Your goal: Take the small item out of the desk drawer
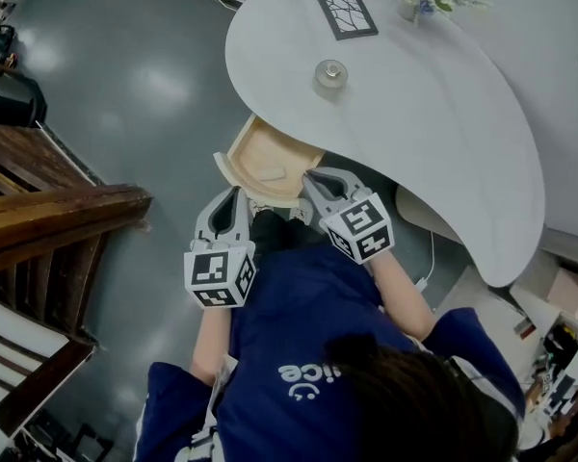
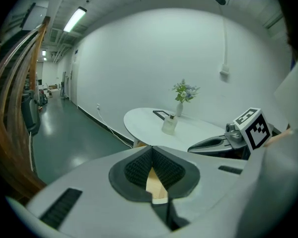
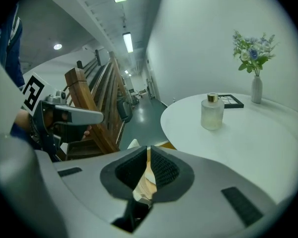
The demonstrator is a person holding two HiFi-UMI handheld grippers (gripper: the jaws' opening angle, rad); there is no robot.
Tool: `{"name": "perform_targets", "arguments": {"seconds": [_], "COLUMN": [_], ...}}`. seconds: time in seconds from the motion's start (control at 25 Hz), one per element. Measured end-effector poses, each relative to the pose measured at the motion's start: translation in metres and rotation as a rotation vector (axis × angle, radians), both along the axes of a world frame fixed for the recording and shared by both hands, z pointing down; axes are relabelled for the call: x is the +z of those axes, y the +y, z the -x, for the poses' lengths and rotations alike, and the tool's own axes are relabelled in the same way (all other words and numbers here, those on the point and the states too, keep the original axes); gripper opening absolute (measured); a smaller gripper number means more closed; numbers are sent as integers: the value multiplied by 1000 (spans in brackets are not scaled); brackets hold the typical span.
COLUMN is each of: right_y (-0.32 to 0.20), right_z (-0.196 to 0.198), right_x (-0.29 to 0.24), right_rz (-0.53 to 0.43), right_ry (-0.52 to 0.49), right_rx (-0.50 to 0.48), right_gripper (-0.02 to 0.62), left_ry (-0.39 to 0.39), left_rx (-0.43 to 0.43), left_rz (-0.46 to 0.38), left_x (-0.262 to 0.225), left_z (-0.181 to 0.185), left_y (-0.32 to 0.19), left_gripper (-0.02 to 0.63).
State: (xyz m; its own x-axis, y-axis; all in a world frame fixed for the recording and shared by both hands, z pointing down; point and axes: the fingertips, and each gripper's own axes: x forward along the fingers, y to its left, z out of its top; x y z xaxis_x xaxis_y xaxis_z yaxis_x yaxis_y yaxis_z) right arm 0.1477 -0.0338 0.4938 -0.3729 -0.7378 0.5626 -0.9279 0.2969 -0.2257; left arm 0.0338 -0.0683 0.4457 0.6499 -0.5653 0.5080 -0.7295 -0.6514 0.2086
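Drawer [image 1: 255,147] is pulled out from under the white curved desk [image 1: 443,114], sitting mid-frame in the head view. The small item [image 1: 273,173] is a pale flat thing lying on the drawer's wooden floor, toward its lower edge in the frame. The right gripper [image 1: 309,177] has its tips at the drawer's right front corner, just beside the item, and I can't tell if it's touching. Its pads [image 3: 164,170] are only cracked a sliver apart, with nothing pinched, just wood showing through the slit. The left gripper [image 1: 237,194] hangs at the drawer's lower-left lip, pads [image 2: 139,170] pressed together at the tips and empty. Up on the desk are a glass jar [image 1: 331,73], a black picture frame [image 1: 347,13] and a flower vase [image 1: 411,3].
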Motion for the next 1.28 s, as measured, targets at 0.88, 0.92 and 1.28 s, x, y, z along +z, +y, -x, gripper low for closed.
{"name": "perform_targets", "arguments": {"seconds": [0.88, 0.92, 1.28], "right_y": [-46, -47, -51], "right_z": [59, 61, 77], "right_x": [96, 102, 153], "right_rz": [242, 256, 348], "right_ry": [149, 154, 245], "right_rx": [-436, -452, -626], "right_gripper": [163, 166, 172], "left_ry": [-93, -97, -134], "left_rx": [-250, -262, -325], "left_rz": [57, 62, 111], "left_x": [24, 26, 40], "left_z": [79, 83, 103], "left_y": [-21, -20, -12], "left_gripper": [3, 3, 3]}}
